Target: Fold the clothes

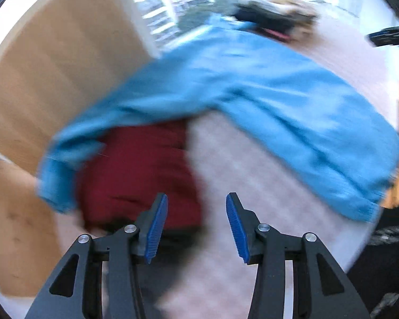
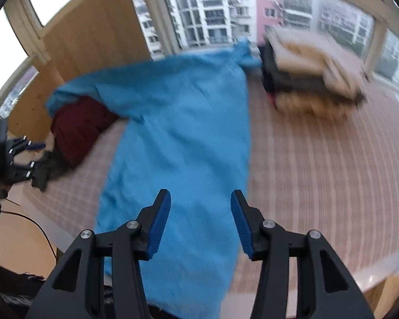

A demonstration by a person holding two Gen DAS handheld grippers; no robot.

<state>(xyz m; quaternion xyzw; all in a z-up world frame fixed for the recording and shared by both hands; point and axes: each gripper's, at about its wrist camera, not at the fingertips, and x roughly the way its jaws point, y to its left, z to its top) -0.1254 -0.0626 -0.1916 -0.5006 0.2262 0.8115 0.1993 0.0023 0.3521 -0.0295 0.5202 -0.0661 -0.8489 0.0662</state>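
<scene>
A light blue garment lies spread lengthwise on the pink checked bedspread, one sleeve draped over a dark red garment at the left. My left gripper hangs open above the bedspread beside the red garment, with nothing between its blue pads. It also shows at the left edge of the right wrist view as the left gripper. My right gripper stands open over the near end of the blue garment, not touching it. Both views are motion-blurred.
A pile of beige and dark clothes sits at the far side of the bed under the window. A wooden panel stands at the left. A dark cloth lies at the bed's left edge; a cable runs across the floor.
</scene>
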